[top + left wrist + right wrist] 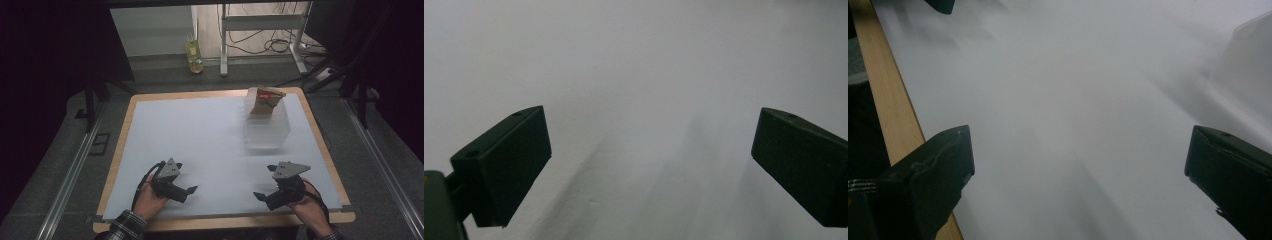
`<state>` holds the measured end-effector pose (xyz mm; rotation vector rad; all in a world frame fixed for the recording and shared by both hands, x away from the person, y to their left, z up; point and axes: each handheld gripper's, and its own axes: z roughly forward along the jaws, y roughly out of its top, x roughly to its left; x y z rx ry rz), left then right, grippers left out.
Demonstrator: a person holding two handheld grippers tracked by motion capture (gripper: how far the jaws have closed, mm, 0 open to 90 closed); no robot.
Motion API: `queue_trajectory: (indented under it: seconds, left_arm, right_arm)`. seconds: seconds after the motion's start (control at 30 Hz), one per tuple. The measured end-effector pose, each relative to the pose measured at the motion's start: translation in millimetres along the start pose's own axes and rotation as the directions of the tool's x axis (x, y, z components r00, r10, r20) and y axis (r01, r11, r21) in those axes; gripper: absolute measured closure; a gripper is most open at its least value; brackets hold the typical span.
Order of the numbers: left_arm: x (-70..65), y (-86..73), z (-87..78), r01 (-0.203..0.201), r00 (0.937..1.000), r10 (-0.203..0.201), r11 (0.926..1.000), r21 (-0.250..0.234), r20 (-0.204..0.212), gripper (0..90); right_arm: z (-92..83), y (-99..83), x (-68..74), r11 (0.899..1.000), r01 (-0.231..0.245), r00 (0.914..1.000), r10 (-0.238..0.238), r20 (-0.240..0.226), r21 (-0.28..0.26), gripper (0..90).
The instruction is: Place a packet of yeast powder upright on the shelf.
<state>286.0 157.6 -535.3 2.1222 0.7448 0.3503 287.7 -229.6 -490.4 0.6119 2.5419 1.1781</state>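
No text, number or sign can be read anywhere. A red patch is seen on the top of the brown paper bag [265,100] in the clear container [267,131] at the far right of the counter [200,135], but no lettering can be made out. The label on the bottle [193,54] on the floor is too small to be read.

clear plastic bin [267,131] | far-right of table, upright | brown snack bag [265,101] standing in far end
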Motion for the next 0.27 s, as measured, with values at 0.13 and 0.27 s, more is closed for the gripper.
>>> queue_trajectory:
  seconds: [0.13, 0.27]
  left_arm:
    - [-1.1, -0.4, 1.6, -0.019, 0.9998, 0.019, 0.9998, 0.01, -0.005, 2.5]
    - [-1.0, 0.1, 1.9, -0.021, 0.9997, 0.021, 0.9998, 0.008, -0.011, 2.5]
  right_arm:
    - [4.9, -4.4, 1.6, 1.0, 0.002, 1.0, -0.002, -0.003, 0.025, 0.0]
    - [7.0, -5.6, 2.3, 0.999, -0.001, 0.9999, 0.002, -0.01, 0.039, 0.0]
